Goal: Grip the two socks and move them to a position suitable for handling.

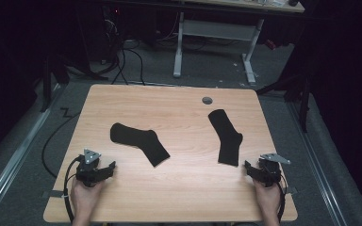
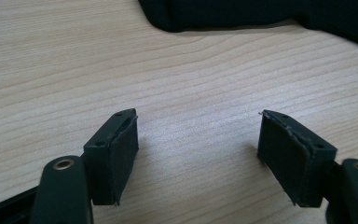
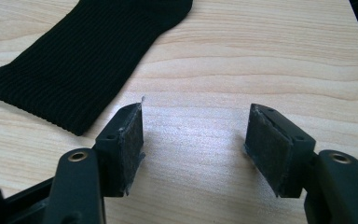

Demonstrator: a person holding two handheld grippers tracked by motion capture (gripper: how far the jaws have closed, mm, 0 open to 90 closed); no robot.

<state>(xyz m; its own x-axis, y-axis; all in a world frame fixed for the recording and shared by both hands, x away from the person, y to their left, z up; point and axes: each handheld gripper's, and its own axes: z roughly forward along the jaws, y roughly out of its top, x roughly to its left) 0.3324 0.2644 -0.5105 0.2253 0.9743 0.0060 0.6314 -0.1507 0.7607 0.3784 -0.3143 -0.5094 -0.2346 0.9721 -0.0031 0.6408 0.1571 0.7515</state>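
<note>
Left gripper (image 1: 104,168) low at the table's (image 1: 184,197) near left corner, jaws wide apart on nothing, right gripper (image 1: 250,168) at the near right corner, gaping and empty too, left sock (image 1: 139,142) flat mid-table, right sock (image 1: 226,136) just beyond the right gripper

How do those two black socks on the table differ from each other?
The left sock lies mostly sideways across the table, bent at the heel; the right sock runs almost straight, from far to near. The left sock sits nearer the table's middle, the right sock nearer its right edge. Both are black, flat and untouched.
</note>
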